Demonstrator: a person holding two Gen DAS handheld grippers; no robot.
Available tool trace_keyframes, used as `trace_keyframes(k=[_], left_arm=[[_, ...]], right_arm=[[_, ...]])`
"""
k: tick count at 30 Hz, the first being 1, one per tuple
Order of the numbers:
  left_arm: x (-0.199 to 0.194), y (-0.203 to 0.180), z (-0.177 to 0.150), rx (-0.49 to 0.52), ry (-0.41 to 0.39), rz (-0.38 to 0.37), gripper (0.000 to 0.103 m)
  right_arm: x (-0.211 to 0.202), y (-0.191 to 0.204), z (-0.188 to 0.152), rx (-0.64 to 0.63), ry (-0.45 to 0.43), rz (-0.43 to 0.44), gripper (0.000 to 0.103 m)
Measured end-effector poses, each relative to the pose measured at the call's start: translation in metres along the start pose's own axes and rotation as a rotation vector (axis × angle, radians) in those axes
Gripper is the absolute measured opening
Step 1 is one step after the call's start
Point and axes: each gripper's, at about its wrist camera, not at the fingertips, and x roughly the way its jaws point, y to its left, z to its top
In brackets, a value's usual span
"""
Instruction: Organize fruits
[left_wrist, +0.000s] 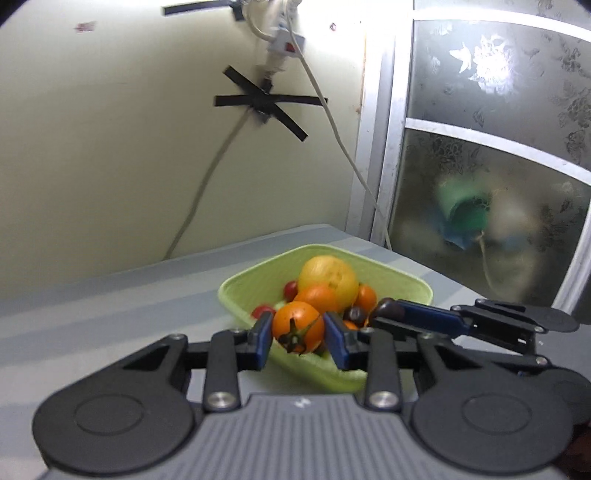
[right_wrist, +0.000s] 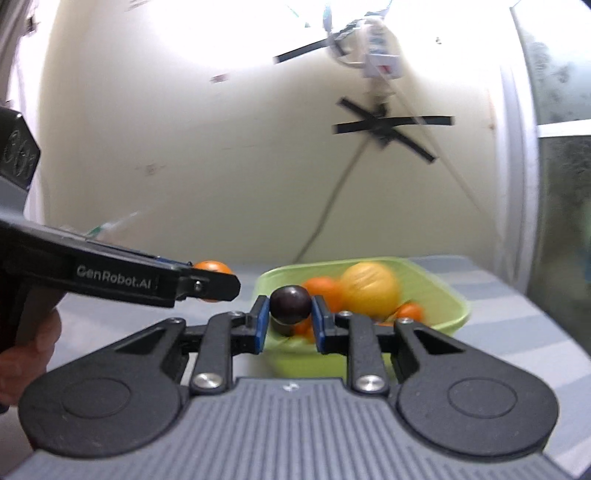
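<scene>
Already both grippers are loaded, so the sorting looks to be under way rather than near its end. The left gripper (left_wrist: 298, 334) has its fingers (left_wrist: 260, 341) closed to about the width of an orange tomato (left_wrist: 297, 326) with a dark stalk, which sits pinched between the blue pads, just above the near rim of the green bowl (left_wrist: 240, 286). The right gripper (right_wrist: 290, 321) has its fingers (right_wrist: 260, 325) drawn in on a dark plum (right_wrist: 290, 304), likewise held over the near side of the bowl.

Beyond the fingers of both, the bowl holds a good deal: a large yellow fruit (left_wrist: 328, 277), at least two more orange fruits (left_wrist: 317, 297), and a couple of small red ones (left_wrist: 291, 288). In my judgement most of the work is left, since these lie mixed together and no sorted group shows anywhere on the grey worktop (left_wrist: 110, 306).

Whether the two held fruits are going out of the bowl or into it cannot be read from this moment. No second container or destination is in view. The bottom of the bowl is hidden by the fruit and by the fingers, so the count is uncertain. The right wrist view is smeared, and the small dark fruit near the other gripper's tip is hard to identify.
</scene>
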Motion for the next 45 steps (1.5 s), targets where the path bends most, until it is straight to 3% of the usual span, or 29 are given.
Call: trace_keyframes(k=[4,6,7,13,18,23,28,33,37,42,45], left_arm=[[0.038,-0.007,0.01,0.03,0.021,0.032,0.031],[0.049,-0.004,0.011,0.031,0.025,0.064,0.038],[0.055,-0.002,0.013,0.024,0.017,0.074,0.046],[0.059,0.014,0.021,-0.033,-0.003,0.115,0.047],[0.036,0.019,0.02,-0.1,-0.032,0.115,0.051],[0.0,0.015,0.009,-0.119,-0.043,0.107,0.053],[-0.03,0.002,-0.016,-0.102,-0.008,0.113,0.06],[-0.048,-0.01,-0.04,-0.082,0.027,0.141,0.063],[-0.067,-0.015,-0.055,-0.076,0.013,0.168,0.085],[-0.087,-0.015,-0.068,-0.067,0.001,0.192,0.091],[-0.097,-0.012,-0.075,-0.08,-0.006,0.202,0.102]], right_arm=[[0.02,-0.016,0.0,0.002,0.014,-0.039,0.03],[0.028,-0.023,-0.002,0.015,0.01,-0.057,0.036],[0.031,-0.027,-0.003,0.032,0.005,-0.057,0.043],[0.022,-0.052,-0.005,0.188,-0.017,-0.034,0.047],[0.012,-0.066,-0.007,0.29,-0.048,-0.051,0.047],[0.006,-0.063,-0.008,0.314,-0.036,-0.055,0.048],[-0.02,-0.046,-0.018,0.318,-0.053,-0.041,0.05],[-0.04,-0.028,-0.033,0.361,-0.002,-0.024,0.053],[-0.047,-0.009,-0.038,0.339,0.042,0.012,0.053],[-0.05,0.005,-0.042,0.37,0.079,0.046,0.053],[-0.05,0.01,-0.044,0.388,0.105,0.054,0.053]])
